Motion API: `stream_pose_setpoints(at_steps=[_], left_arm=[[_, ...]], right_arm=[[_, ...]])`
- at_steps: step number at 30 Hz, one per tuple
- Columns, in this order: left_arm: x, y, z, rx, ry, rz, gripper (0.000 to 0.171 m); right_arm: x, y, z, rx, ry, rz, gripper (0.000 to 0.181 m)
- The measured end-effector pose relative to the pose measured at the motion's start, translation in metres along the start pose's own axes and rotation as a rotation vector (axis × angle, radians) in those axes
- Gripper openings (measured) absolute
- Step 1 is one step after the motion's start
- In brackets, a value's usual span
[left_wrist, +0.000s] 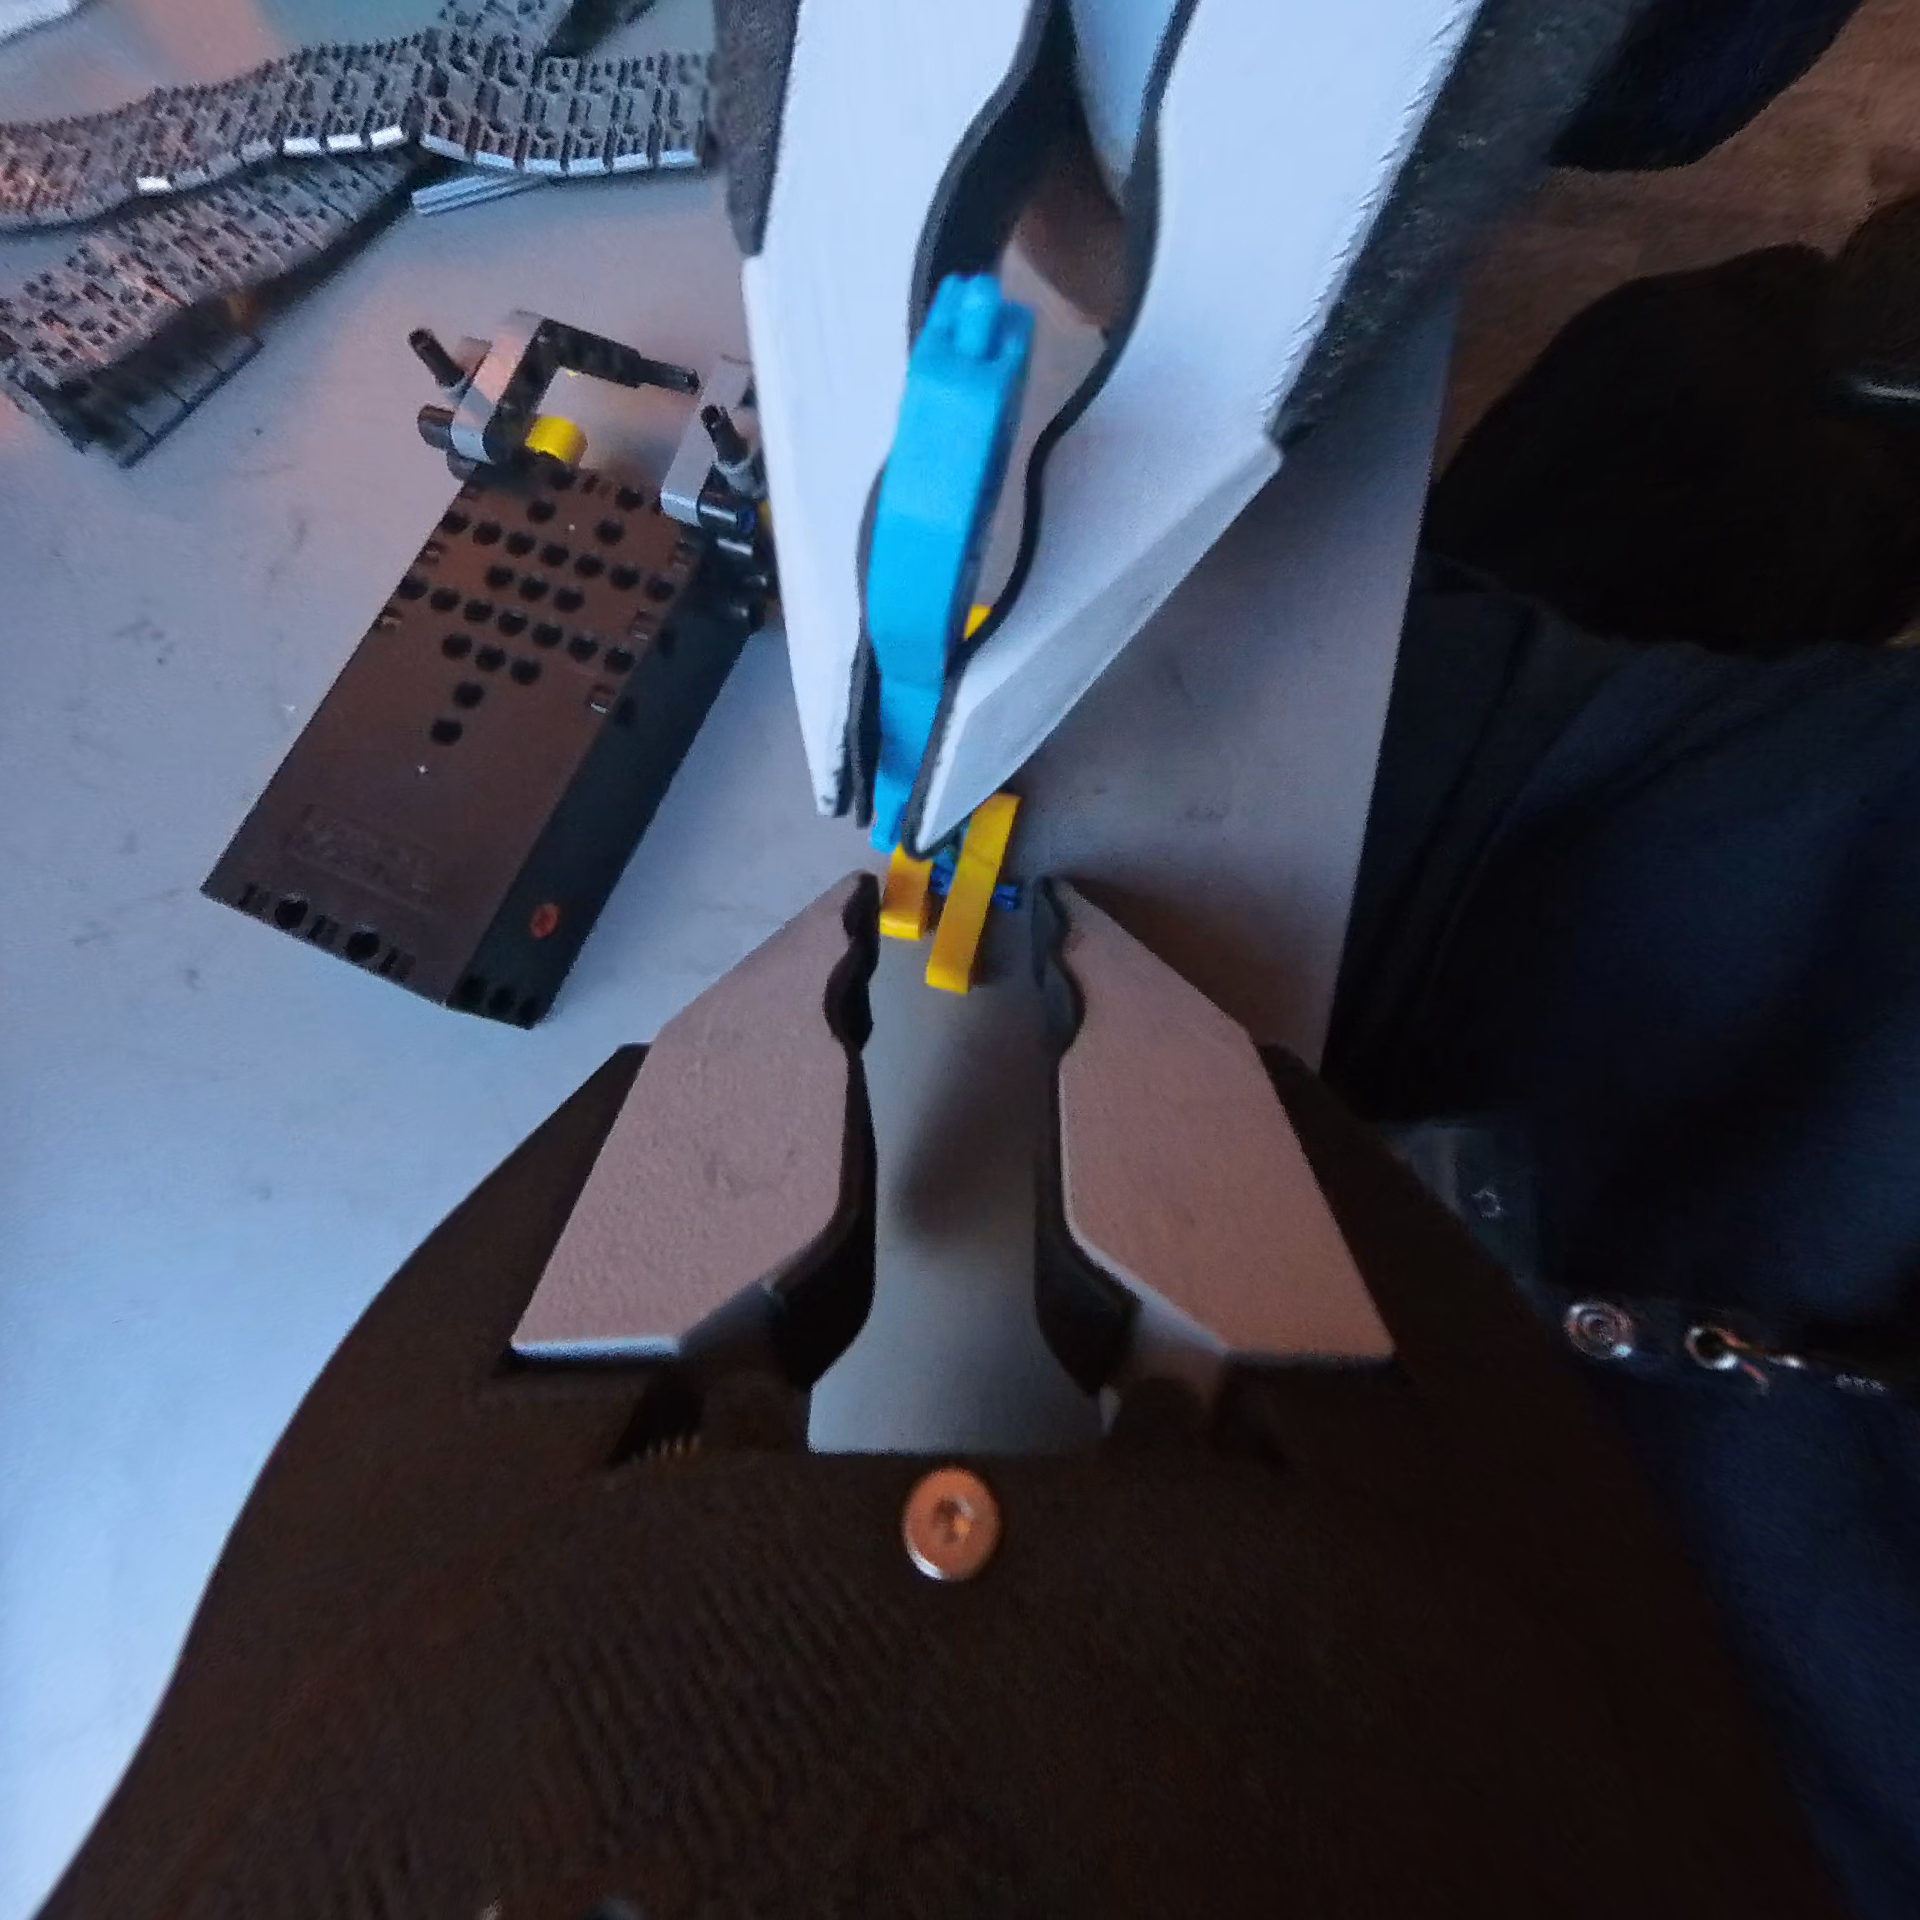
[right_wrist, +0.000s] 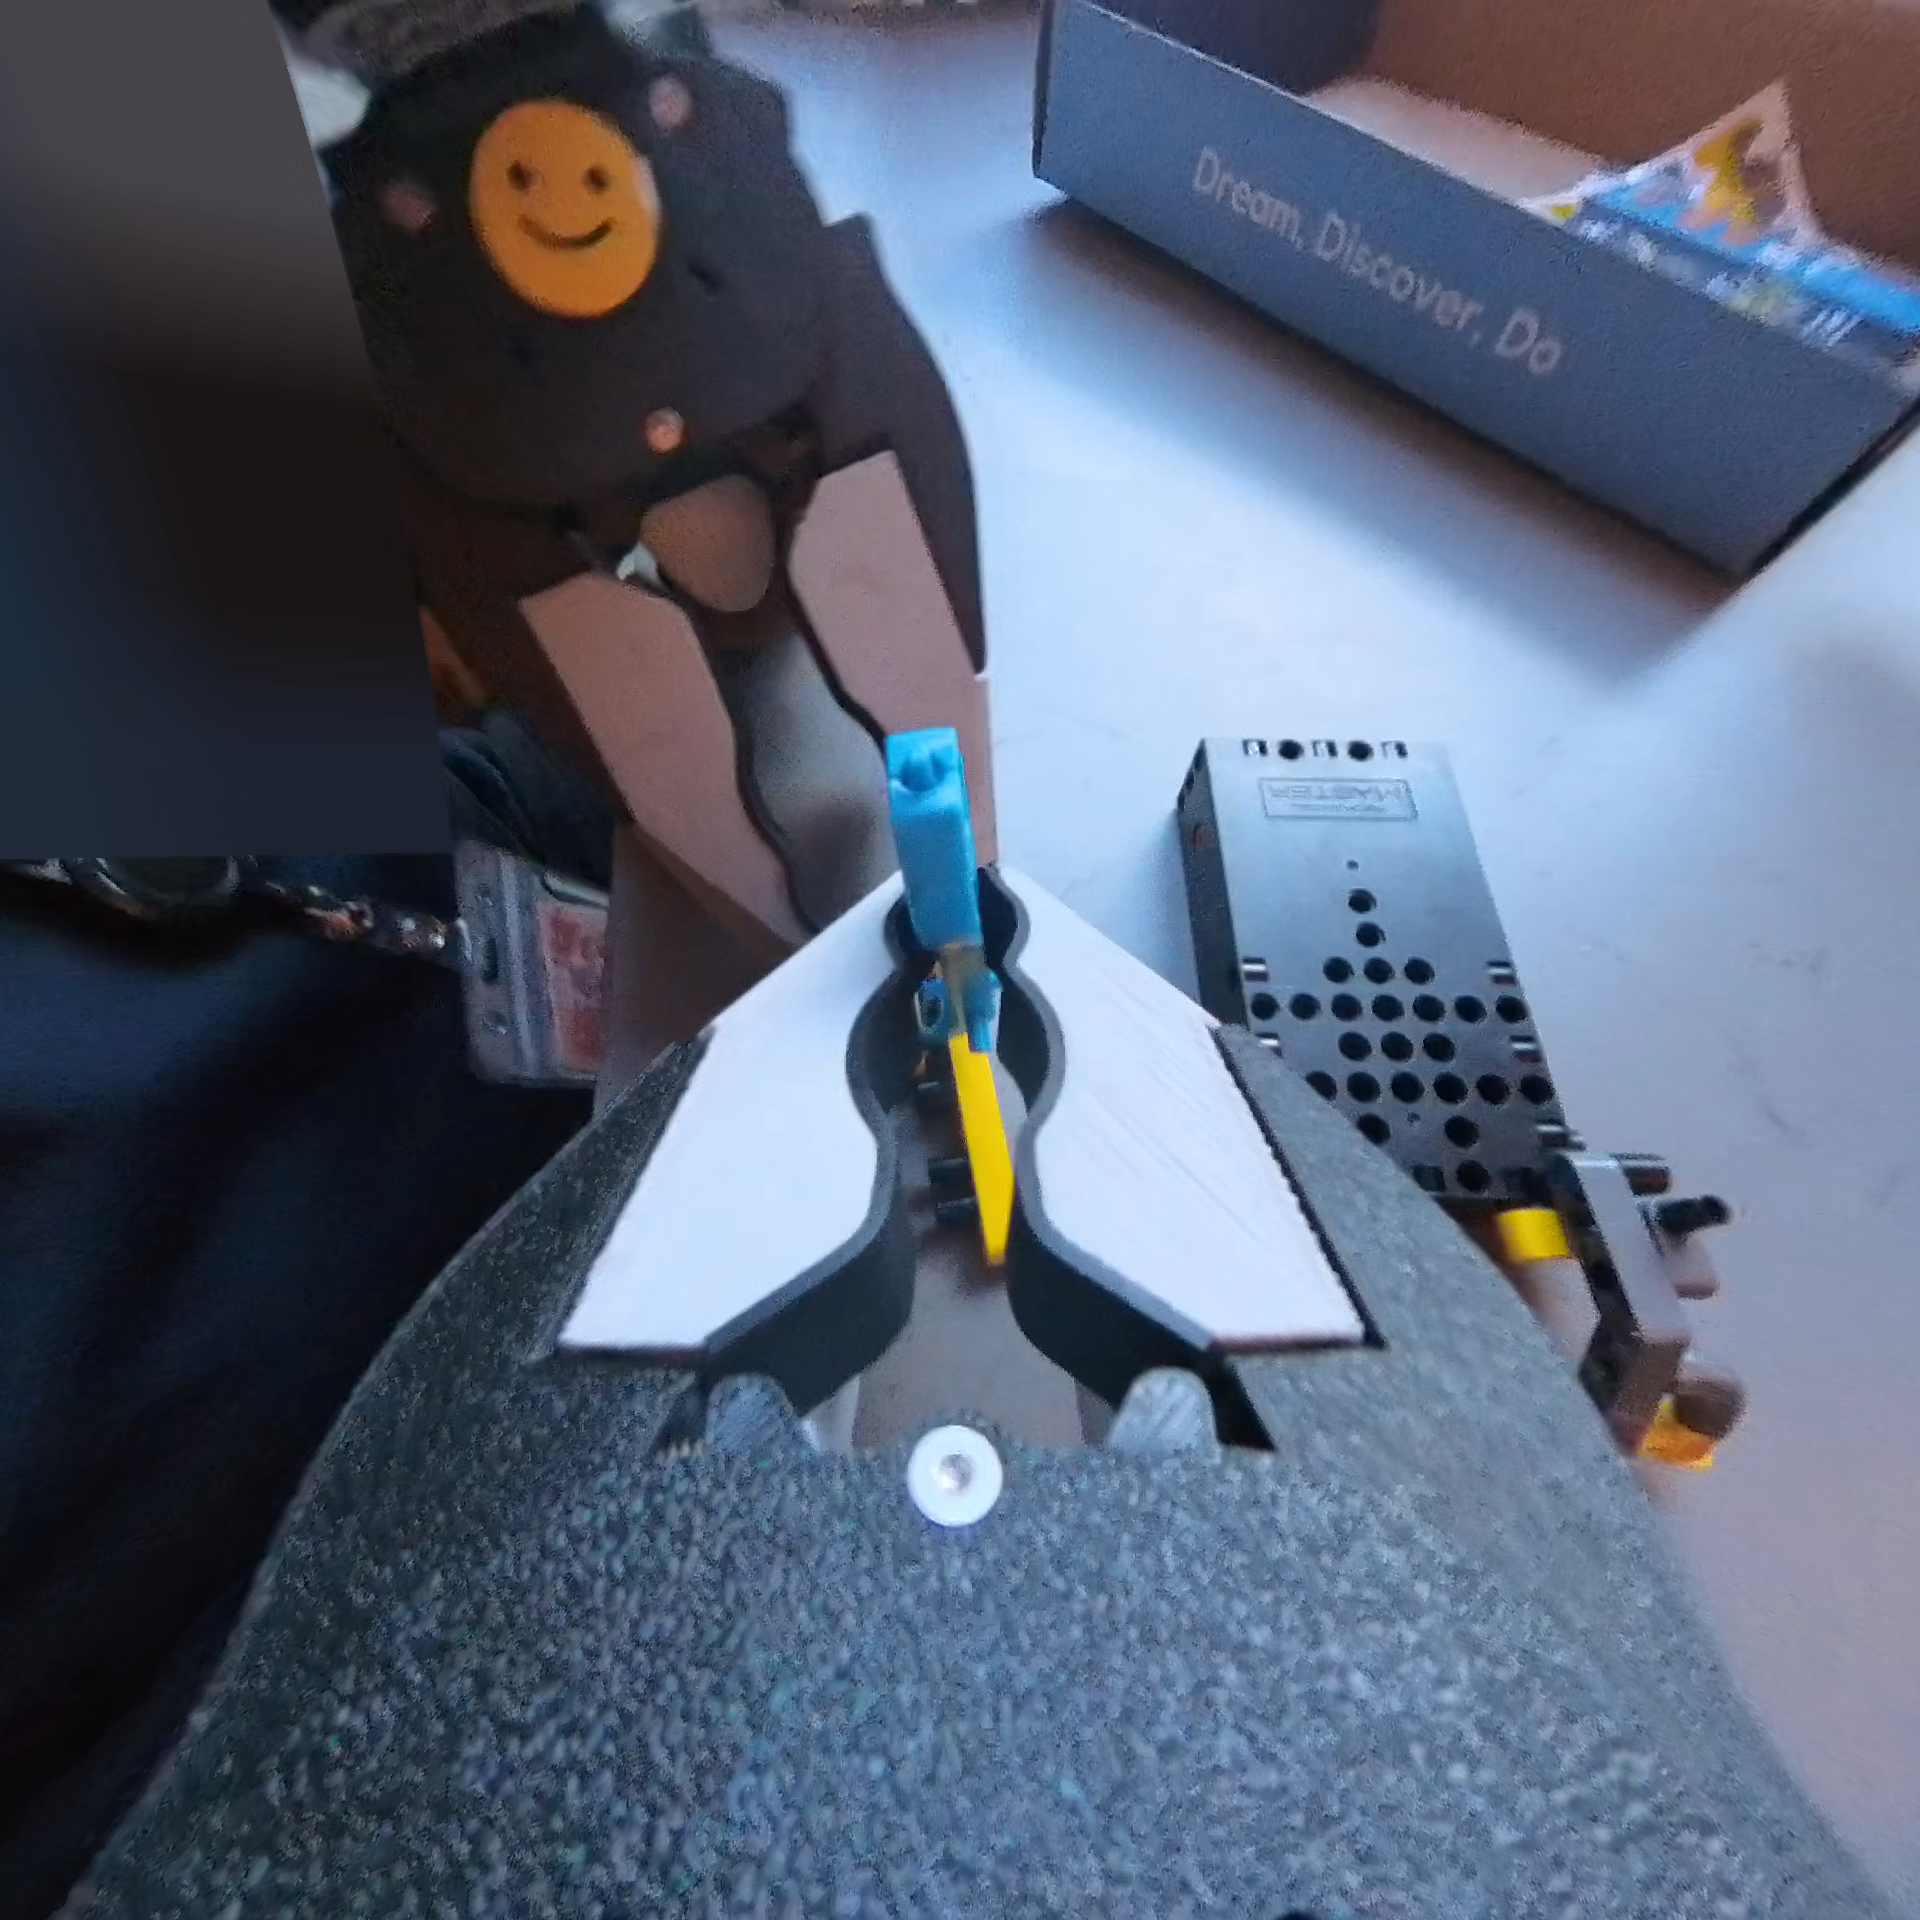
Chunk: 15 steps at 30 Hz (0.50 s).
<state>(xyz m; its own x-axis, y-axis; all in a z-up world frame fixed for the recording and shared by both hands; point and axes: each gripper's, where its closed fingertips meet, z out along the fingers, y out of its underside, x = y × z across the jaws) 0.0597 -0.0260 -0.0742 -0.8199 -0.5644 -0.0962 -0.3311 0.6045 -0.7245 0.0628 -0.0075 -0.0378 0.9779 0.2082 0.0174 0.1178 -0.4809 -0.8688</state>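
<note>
Blue piece (right_wrist: 928, 844) clamped in right tool (right_wrist: 951, 940) (base hidden) | left tool (left_wrist: 951, 914) apart — yellow strips (left_wrist: 961, 904) blurred

A hobby or robotics workbench is suggested: a pale table (left_wrist: 156, 1091) strewn with a perforated black building-kit block (right_wrist: 1382, 997), tread links (left_wrist: 312, 114) and a kit box (right_wrist: 1455, 312).

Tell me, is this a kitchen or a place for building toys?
Probably a toy-building table. A black block full of holes, tread-like strips and a kit box lie there, and the right gripper holds a blue piece.
</note>
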Motion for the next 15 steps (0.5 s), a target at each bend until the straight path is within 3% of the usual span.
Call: stream_pose_setpoints(at_steps=[7,10,15], left_arm=[[-0.003,-0.003,0.003,0.004,-0.043,0.045,0.023],[-0.003,-0.003,0.003,0.005,-0.081,0.078,0.022],[-0.002,-0.005,0.002,0.002,-0.217,0.204,0.019]], right_arm=[[0.005,-0.001,0.001,0.014,-0.053,0.15,0.006],[0.011,0.0,0.002,0.021,-0.101,0.31,0.006],[0.013,0.0,0.002,0.021,-0.106,0.327,0.006]])
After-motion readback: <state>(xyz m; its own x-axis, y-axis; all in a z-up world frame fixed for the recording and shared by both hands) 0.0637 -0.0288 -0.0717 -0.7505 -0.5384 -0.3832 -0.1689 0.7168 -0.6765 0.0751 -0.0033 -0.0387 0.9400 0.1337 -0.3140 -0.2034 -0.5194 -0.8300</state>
